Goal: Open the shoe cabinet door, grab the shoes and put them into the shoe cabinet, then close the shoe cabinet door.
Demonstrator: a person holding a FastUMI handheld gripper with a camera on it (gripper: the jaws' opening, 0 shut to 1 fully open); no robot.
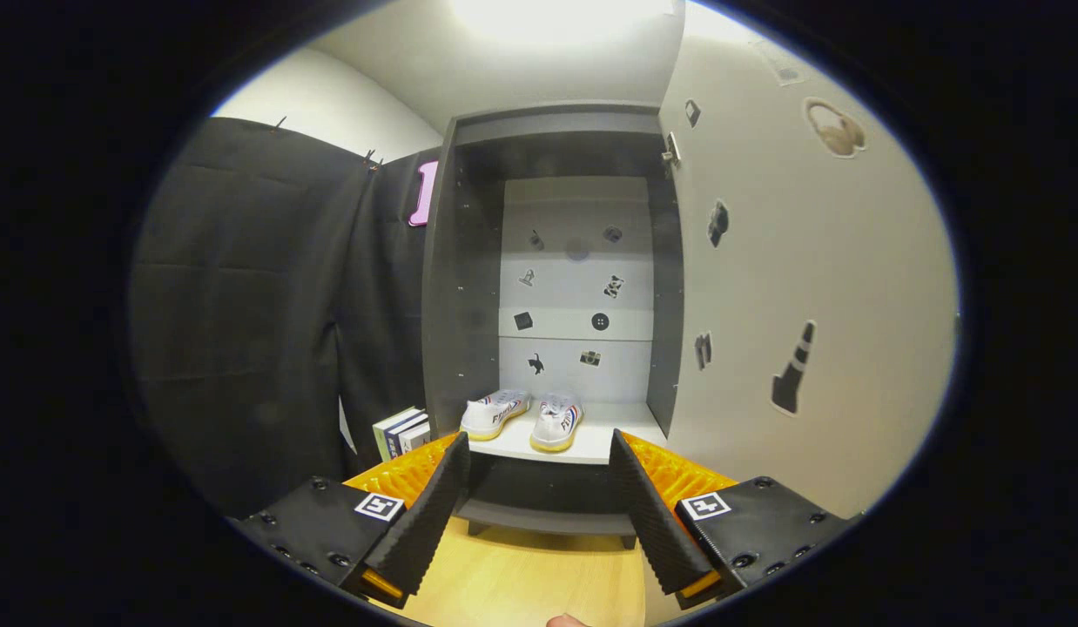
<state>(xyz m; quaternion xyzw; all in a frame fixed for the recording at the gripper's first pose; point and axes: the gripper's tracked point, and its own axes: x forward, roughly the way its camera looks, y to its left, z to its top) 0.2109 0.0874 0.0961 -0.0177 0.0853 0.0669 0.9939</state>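
Currently the claw (539, 488) is spread wide with nothing between its two black ribbed fingers (421, 514); orange finger backs and black mounts with small square markers sit behind them. Both fingers point at the tall dark grey shoe cabinet (443, 287), which stands just ahead on the pale wooden floor (522, 579). Cabinet door is open: the off-white door panel (800, 287) is swung out to the right of the opening, hinged at the cabinet's right side, with dark stickers on its inner face, including one shaped like a striped cone (793, 368). Task item is the pair of white sneakers with yellowish soles (526, 418), sitting side by side on the white lower shelf (604, 440) inside the cabinet, toes facing out, beyond the fingertips and roughly centred between them. Shoes look close together; cannot tell if they touch. Pale back panel of the cabinet (578, 287) carries several small dark stickers above the shoes. Left of the cabinet, a few upright books (402, 433) stand on the floor against its side, near the left finger's tip. Small bit of a person's fingertip (565, 621) shows at the very bottom, below the fingers. Bright ceiling light (556, 13) glares above the cabinet.
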